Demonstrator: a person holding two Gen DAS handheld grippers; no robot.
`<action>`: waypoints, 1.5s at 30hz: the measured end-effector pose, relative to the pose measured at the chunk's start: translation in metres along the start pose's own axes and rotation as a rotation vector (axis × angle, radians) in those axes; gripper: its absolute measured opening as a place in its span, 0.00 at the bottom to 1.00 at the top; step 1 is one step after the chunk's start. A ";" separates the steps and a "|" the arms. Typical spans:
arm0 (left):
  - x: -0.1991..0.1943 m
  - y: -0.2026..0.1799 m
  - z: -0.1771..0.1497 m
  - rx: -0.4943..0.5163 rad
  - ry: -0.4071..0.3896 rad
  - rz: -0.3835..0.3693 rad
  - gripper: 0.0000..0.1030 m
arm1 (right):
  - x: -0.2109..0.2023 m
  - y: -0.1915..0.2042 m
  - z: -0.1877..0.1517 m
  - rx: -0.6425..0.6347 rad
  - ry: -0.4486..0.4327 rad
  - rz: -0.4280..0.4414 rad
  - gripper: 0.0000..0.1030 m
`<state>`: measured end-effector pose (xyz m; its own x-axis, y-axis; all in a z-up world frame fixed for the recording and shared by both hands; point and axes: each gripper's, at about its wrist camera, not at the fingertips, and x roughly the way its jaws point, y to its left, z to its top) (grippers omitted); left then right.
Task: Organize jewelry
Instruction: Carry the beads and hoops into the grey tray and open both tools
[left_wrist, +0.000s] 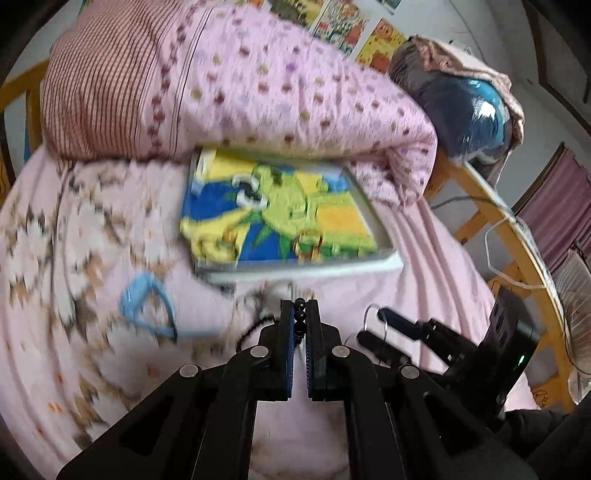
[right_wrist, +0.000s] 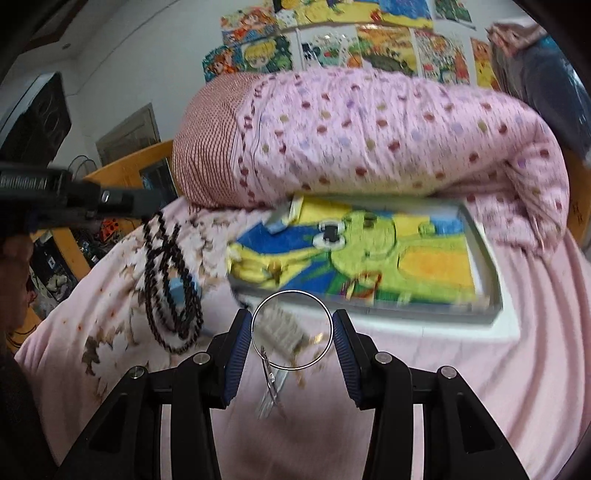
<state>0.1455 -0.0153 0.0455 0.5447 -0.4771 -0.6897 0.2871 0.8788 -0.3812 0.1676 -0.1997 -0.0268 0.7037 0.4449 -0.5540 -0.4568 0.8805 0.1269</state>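
Left gripper (left_wrist: 299, 314) pinches a black bead strand (left_wrist: 300, 318); right gripper (right_wrist: 292, 328) grips a thin hoop (right_wrist: 292, 329) (silver).

You have a pink bedsheet (right_wrist: 517, 369) under everything, with a flower print toward its left side. At the far side of the sheet lies a rolled pink dotted quilt (right_wrist: 388, 140), and a striped pillow (left_wrist: 103, 85) is pressed against its left end. Behind the quilt, cartoon posters (right_wrist: 332, 40) cover the wall. A wooden bed frame (left_wrist: 495, 214) curves along the sheet's right edge.
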 end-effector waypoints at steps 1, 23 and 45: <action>-0.002 -0.002 0.008 0.006 -0.017 -0.004 0.03 | 0.001 -0.003 0.004 -0.004 -0.008 -0.003 0.41; 0.114 0.046 0.080 0.002 -0.069 -0.023 0.03 | 0.111 -0.079 0.028 0.040 0.109 -0.121 0.41; 0.129 0.077 0.053 -0.076 0.023 0.094 0.52 | 0.075 -0.079 0.027 0.115 0.040 -0.158 0.77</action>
<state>0.2797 -0.0083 -0.0405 0.5476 -0.3934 -0.7385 0.1743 0.9168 -0.3592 0.2717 -0.2316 -0.0562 0.7384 0.2943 -0.6068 -0.2753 0.9529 0.1272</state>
